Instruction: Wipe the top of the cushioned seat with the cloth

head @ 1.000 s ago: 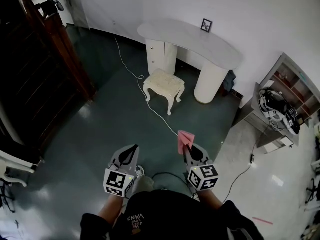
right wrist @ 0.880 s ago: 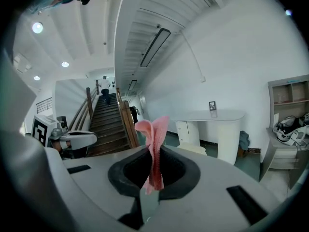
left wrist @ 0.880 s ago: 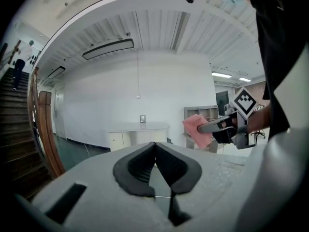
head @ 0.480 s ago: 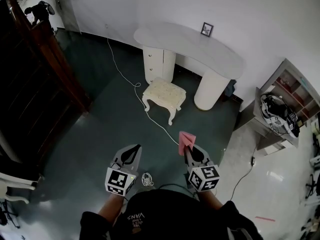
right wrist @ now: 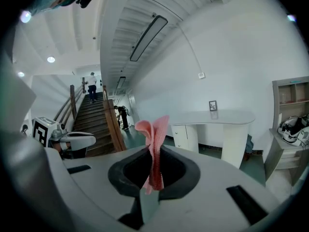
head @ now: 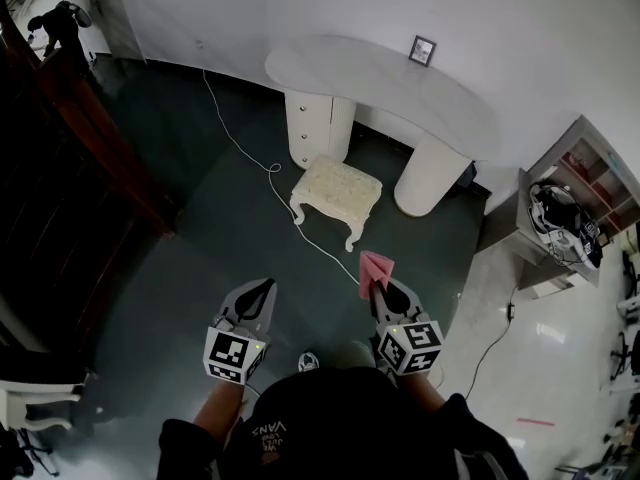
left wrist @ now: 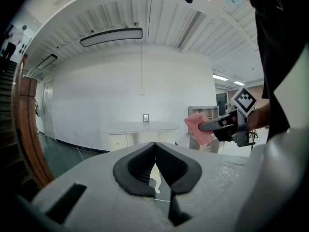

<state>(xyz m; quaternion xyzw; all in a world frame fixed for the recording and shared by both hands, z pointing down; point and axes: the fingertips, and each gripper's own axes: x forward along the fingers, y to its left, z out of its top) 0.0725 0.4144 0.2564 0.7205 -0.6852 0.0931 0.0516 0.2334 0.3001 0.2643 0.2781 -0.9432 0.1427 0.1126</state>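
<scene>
The cushioned seat (head: 338, 187) is a small cream stool with carved legs, standing on the dark floor in front of a white desk (head: 385, 83). My right gripper (head: 377, 284) is shut on a pink cloth (head: 374, 270), held in the air well short of the stool; the right gripper view shows the cloth (right wrist: 153, 149) sticking up between the closed jaws. My left gripper (head: 261, 291) hangs beside it, shut with nothing in it, and its own view shows the jaws meeting at the tips (left wrist: 155, 145). The right gripper with the cloth (left wrist: 199, 127) appears at that view's right.
A white cable (head: 250, 153) runs across the floor past the stool's left side. A wooden staircase (head: 70, 138) fills the left. A shelf unit (head: 575, 193) with gear stands at the right. A small picture frame (head: 422, 50) sits on the desk.
The view has shifted slightly forward: the stool and desk sit a little lower and nearer in the head view. Both grippers keep their pose, the right still holding the cloth.
</scene>
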